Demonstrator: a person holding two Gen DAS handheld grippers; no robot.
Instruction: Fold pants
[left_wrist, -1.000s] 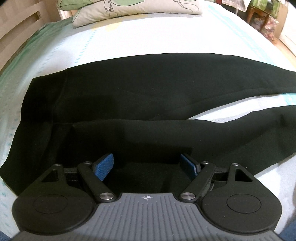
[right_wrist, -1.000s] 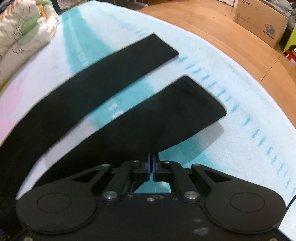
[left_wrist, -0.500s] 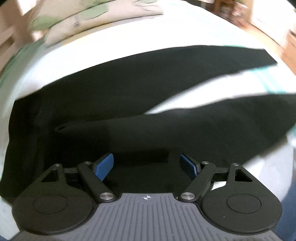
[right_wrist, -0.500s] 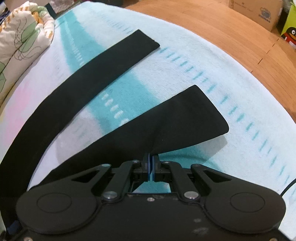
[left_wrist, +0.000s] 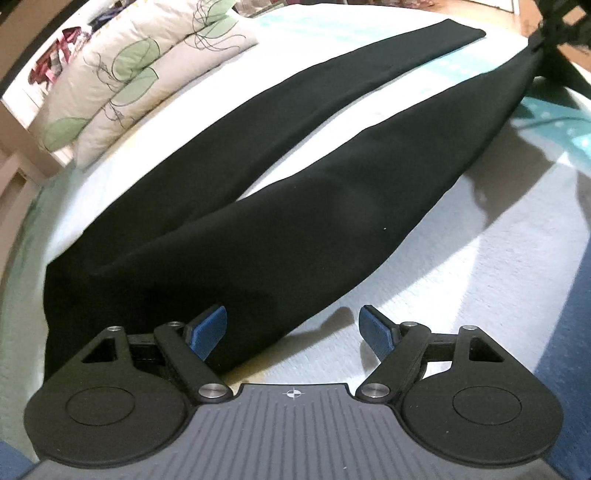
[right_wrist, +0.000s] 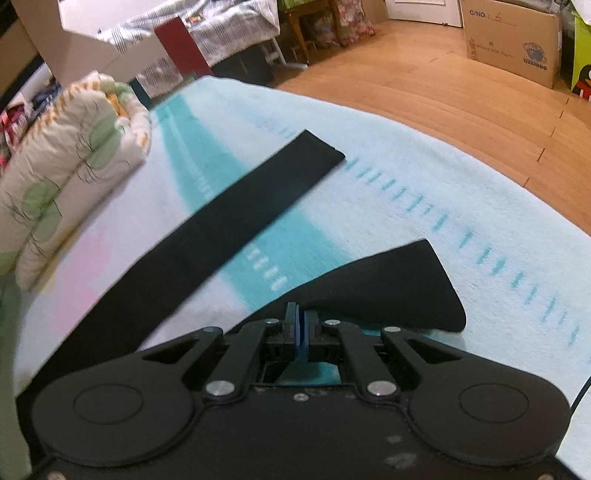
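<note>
Pants (left_wrist: 303, 236): black, matte, soft; two long tapered legs on fleecy bed (left_wrist: 461, 280).
Left hand-held gripper (left_wrist: 293, 330): wide, empty.
Right hand-held gripper (right_wrist: 300, 325): clamped on hem of pants.

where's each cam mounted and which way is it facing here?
Left wrist: sits on the left gripper, jaws open, looking down across the waist end of the black fabric pants on the pale blanket-covered bed, toward the leaf-print pillow; its own blue pads and black linkage show.
Right wrist: sits on the right gripper, shut on the near pant leg's cuff end, facing the cuffs, the wooden floor and a cardboard box; its own linkage shows.
Shared: both pant legs, bed, pillow.
</note>
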